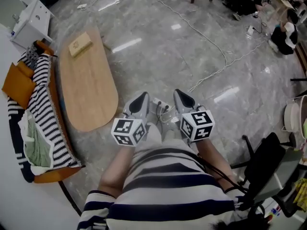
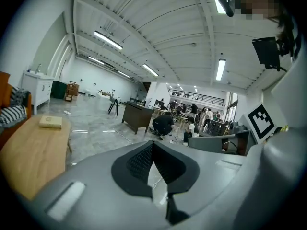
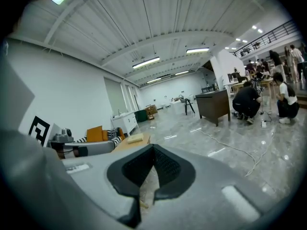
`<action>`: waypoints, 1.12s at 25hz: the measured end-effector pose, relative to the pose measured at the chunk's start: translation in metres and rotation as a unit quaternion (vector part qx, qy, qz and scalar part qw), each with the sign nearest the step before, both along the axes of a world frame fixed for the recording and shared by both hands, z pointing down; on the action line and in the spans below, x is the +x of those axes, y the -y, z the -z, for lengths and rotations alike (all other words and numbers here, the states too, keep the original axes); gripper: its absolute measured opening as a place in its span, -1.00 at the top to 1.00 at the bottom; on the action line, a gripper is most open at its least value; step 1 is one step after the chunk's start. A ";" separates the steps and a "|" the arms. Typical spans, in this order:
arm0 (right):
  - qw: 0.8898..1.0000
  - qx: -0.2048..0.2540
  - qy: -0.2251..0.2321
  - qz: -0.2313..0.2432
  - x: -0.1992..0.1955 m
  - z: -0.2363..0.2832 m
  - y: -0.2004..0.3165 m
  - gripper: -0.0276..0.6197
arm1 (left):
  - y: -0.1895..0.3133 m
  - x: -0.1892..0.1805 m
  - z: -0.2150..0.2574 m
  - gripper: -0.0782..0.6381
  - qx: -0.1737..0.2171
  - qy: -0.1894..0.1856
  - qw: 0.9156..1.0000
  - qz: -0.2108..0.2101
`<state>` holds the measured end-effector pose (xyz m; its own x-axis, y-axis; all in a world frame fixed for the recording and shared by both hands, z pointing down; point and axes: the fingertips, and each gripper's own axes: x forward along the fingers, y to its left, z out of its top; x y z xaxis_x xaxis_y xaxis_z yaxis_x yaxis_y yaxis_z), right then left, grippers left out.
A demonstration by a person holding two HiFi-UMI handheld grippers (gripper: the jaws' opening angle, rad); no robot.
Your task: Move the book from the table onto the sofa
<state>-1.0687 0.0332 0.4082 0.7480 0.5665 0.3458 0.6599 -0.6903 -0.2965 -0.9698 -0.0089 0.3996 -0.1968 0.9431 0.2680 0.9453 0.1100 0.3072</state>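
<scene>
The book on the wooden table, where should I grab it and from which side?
Probably across its narrower width, coming down from above on the open floor side. The book lies flat on the table, so its edges offer little to pinch, and the sofa crowds the other side.

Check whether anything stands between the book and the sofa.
Nothing visible does. The book lies at the far end of the table, and the sofa runs close alongside that table. A striped blanket already covers much of the seat.
</scene>
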 end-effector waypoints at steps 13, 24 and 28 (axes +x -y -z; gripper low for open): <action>1.000 -0.001 0.016 0.024 0.043 -0.003 -0.048 0.91 | -0.047 0.044 -0.006 0.78 0.003 0.009 1.000 0.024; 0.998 -0.002 0.031 0.057 0.139 -0.008 -0.104 0.91 | -0.090 0.129 -0.015 0.78 0.010 0.020 0.999 0.044; 0.997 -0.003 0.036 0.063 0.171 -0.008 -0.127 0.91 | -0.106 0.159 -0.021 0.78 0.019 0.023 0.999 0.039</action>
